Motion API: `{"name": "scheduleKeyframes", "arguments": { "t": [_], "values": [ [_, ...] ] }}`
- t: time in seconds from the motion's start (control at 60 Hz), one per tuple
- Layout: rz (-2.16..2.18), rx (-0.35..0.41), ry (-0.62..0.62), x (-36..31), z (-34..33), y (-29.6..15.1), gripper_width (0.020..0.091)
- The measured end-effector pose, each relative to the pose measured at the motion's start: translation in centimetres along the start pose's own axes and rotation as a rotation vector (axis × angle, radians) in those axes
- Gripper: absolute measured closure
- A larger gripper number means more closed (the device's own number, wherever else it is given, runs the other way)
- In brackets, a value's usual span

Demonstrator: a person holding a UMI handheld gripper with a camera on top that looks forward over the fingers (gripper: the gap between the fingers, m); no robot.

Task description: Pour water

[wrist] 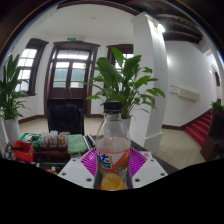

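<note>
A clear plastic bottle (113,150) with a dark cap is seen upright between the gripper's (113,163) two fingers, orange liquid filling its lower part and a label wrapped round its middle. The magenta pads (93,160) are seen at either side of the bottle, pressed against its body, so the bottle is taken as clamped by both fingers. Whether the bottle's base rests on anything cannot be told; it is hidden low between the fingers.

Beyond the bottle, a large green leafy plant (124,85) is seen rising behind the cap. To the left of the fingers, a table (40,150) is seen, crowded with small items: a row of small bottles or jars (52,141), a green cloth-like object (78,144) near its right edge, and red and green packaging (22,150) toward its left end; details there are too small to be named. A second potted plant (10,95) is seen at the far left.

Further back, a dark wooden double door (70,85) with glazed panes is seen, with a window (24,70) beside it, and a white pillar (152,85) is seen right of the plant. A red-carpeted staircase (201,128) is seen at the far right. A pale floor (175,148) is seen beyond the fingers.
</note>
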State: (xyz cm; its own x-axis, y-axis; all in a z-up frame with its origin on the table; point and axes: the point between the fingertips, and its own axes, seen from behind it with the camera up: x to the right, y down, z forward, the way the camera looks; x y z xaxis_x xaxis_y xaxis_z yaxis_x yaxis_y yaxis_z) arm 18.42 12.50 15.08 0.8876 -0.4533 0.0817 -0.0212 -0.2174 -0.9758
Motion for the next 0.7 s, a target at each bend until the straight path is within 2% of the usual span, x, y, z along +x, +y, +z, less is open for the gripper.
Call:
{"name": "scheduleKeyframes", "arguments": {
  "t": [0.05,0.067,0.1,0.25,0.383,0.517,0.583,0.6,0.633,0.7],
  "values": [
    [0.017,-0.009,-0.008,0.0,0.3,1.5,0.0732],
    [0.021,-0.017,-0.011,0.2,0.6,2.0,0.0712],
    [0.035,0.034,-0.009,0.0,0.1,1.5,0.0730],
    [0.085,0.049,-0.008,0.5,0.0,1.8,0.0733],
    [0.087,0.042,-0.014,0.5,0.0,1.7,0.0676],
    [0.069,0.026,-0.021,0.4,0.4,1.7,0.0591],
    [0.060,-0.004,-0.041,0.0,0.2,2.3,0.0480],
    [0.062,-0.009,-0.049,0.1,-0.2,2.5,0.0421],
    [0.068,-0.018,-0.065,-0.3,-0.3,2.6,0.0371],
    [0.078,-0.034,-0.091,-0.7,-1.3,3.2,0.0357]
  ]
}}
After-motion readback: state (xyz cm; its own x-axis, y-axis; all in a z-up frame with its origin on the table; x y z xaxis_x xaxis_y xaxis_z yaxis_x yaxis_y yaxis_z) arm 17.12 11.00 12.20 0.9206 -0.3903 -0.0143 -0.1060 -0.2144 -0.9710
